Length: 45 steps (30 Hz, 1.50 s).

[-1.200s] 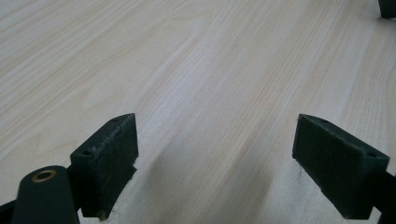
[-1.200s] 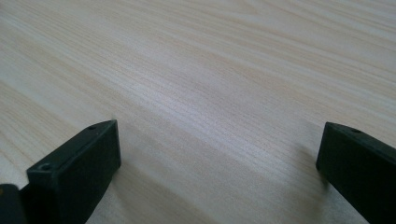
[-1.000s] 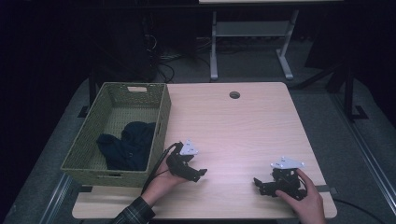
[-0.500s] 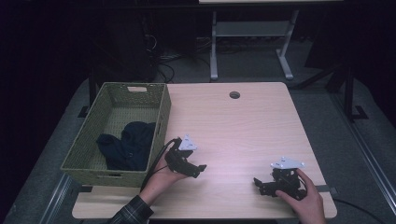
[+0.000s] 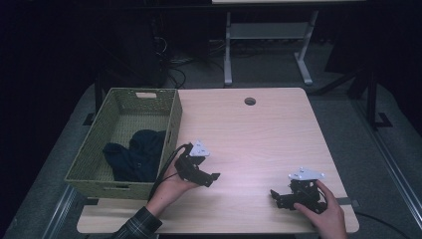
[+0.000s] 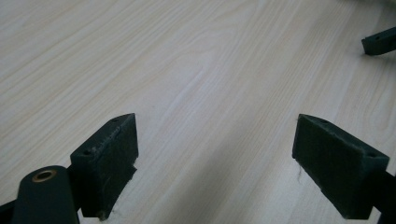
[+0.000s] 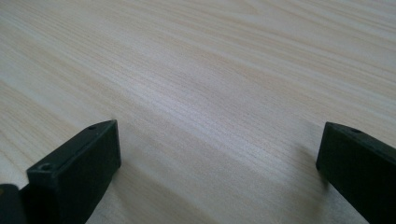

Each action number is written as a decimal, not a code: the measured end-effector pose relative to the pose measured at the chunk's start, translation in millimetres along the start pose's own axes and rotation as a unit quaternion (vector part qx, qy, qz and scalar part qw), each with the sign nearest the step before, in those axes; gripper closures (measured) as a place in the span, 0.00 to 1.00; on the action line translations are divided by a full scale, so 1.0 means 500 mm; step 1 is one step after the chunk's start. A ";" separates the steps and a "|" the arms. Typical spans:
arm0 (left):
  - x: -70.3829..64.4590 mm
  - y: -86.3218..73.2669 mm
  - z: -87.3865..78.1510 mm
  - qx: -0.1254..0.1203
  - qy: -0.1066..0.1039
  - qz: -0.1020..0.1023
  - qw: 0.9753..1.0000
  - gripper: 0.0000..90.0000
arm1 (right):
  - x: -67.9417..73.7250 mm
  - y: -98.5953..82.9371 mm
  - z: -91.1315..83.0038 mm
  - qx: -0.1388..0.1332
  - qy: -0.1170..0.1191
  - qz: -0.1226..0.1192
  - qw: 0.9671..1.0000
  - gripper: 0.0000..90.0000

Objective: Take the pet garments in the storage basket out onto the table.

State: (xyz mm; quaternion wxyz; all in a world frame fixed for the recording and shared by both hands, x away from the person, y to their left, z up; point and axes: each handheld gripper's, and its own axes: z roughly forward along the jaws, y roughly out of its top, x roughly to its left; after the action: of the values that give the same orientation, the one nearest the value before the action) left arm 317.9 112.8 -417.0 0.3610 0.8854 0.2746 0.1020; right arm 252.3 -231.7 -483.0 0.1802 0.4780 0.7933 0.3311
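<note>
Left gripper (image 5: 205,177): jaws wide, bare desk (image 6: 196,70) between them. Right gripper (image 5: 278,196): jaws wide, empty, same desk between. Basket (image 5: 89,164) behind left jaws.

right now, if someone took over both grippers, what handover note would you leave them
Left gripper: open, holding nothing, low over the table just right of the basket.
Right gripper: open, holding nothing, near the front right part of the table.
Dark cloth: lies bunched inside the green woven basket at the table's left side.
Done: the cloth is in the basket, and neither gripper holds anything.
Left: likely nothing to move. If the cloth is meant to come out instead, the left gripper is the closer one to it.
</note>
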 end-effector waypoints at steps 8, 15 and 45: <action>0.002 0.016 -0.016 -0.002 -0.012 0.002 1.000 0.15 | 0.000 0.000 0.000 0.000 0.000 0.000 1.000 0.00; 0.009 0.043 -0.044 -0.015 -0.024 0.001 1.000 0.15 | -0.001 0.000 0.000 0.000 0.001 -0.003 1.000 0.00; 0.093 0.049 -0.167 -0.032 -0.018 -0.031 0.999 0.15 | -0.001 -0.001 -0.001 0.000 0.001 -0.005 1.000 0.00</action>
State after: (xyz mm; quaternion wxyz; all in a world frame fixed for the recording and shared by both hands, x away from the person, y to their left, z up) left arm 334.9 173.0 -340.8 0.3965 0.8663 0.2922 0.0838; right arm 252.1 -232.6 -483.1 0.1805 0.4738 0.7959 0.3308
